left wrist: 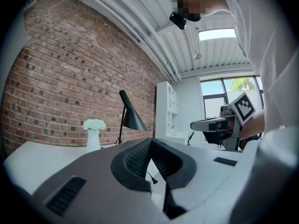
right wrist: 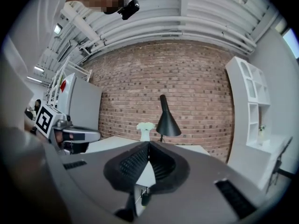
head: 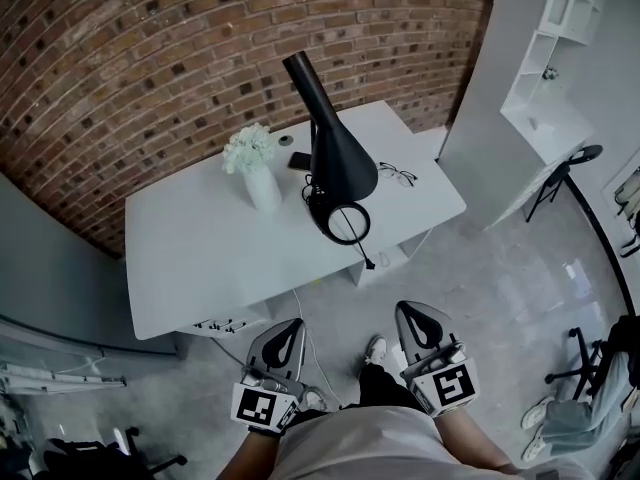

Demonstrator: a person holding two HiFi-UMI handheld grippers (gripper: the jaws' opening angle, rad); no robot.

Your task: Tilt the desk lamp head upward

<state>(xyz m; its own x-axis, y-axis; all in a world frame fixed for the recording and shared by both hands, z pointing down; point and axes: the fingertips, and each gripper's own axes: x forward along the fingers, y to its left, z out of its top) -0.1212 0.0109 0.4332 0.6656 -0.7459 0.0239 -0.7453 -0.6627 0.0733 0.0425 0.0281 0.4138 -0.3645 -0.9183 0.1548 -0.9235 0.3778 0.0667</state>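
A black desk lamp [head: 330,153] stands on the white desk [head: 190,258], its cone head pointing down over its ring base [head: 347,223]. Both grippers hang well short of the desk, over the floor in front of me. The tips of my left gripper [head: 289,325] meet and hold nothing. My right gripper [head: 413,307] is likewise shut and empty. From the left gripper view the lamp [left wrist: 131,118] stands far beyond the shut jaws [left wrist: 150,141]. The right gripper view shows the lamp [right wrist: 167,118] straight ahead, above the jaw tips [right wrist: 149,143].
A white vase of flowers [head: 257,166] stands left of the lamp, with a dark phone [head: 298,160] behind it and glasses [head: 398,175] to its right. The lamp cord's plug [head: 372,264] dangles off the desk front. White shelving [head: 560,28] and chairs [head: 565,173] stand at right.
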